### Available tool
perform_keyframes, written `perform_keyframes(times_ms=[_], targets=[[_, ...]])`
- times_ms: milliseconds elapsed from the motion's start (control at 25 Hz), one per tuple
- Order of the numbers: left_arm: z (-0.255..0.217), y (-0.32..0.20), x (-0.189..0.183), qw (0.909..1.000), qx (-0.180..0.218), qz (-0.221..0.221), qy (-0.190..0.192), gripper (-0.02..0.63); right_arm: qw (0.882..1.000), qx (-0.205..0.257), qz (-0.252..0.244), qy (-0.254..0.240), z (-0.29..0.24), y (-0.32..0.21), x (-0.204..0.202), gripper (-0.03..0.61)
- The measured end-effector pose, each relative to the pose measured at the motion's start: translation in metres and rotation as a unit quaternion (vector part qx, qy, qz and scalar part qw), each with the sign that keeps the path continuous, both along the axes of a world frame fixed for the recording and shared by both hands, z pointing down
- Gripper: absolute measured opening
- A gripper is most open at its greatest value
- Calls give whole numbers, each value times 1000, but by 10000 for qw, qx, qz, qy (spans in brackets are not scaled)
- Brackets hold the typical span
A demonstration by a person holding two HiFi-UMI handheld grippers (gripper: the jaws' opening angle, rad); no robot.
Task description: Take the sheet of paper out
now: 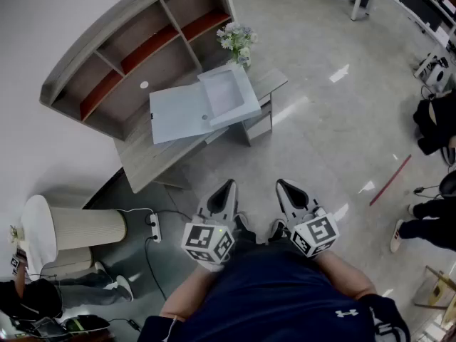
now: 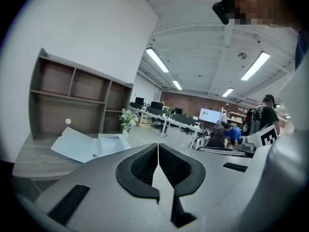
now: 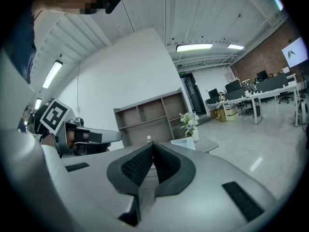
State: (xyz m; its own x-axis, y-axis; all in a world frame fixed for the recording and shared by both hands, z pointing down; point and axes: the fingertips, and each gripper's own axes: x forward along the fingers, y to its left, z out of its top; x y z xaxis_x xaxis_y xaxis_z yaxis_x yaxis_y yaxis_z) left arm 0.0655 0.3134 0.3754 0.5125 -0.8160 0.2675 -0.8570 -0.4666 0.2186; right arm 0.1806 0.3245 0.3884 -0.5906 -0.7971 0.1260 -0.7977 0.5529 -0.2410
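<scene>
Our left gripper (image 1: 226, 186) and right gripper (image 1: 283, 185) are shut and empty. The paper sheet likely sits in the pale open box (image 1: 206, 105) on the grey wooden table (image 1: 142, 164), far away. Shut grippers would just shove it.

The place is an open-plan office. Long rows of white desks (image 2: 166, 122) carry dark monitors (image 2: 155, 105), and people (image 2: 227, 132) sit near a lit wall screen (image 2: 209, 115). Strip lights (image 2: 157, 60) run along the white ceiling. A brick wall (image 3: 270, 52) closes the far end, and the floor (image 1: 320, 120) is polished grey. Against the white wall stands a wooden desk (image 1: 142, 166). An open shelf unit (image 1: 135, 48) lines its back edge, and a vase of flowers (image 1: 237, 40) stands at its far corner.
</scene>
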Motion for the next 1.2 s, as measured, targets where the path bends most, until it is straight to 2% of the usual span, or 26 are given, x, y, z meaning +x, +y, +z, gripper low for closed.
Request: perform_keyframes(times_ms=[400,680,1200], targets=[[-1,-7,-45,9998,45,51,188,20,9997,78,-62,237,-7,-16,-52,14],[9,-25,-67,9993,-90,176,314,20,9996,-109,153,191,0,-31,-70,14],[8,-57,-114,9973,-62,477,546,20,9975,-155,610,317,-3,-58,-113,14]])
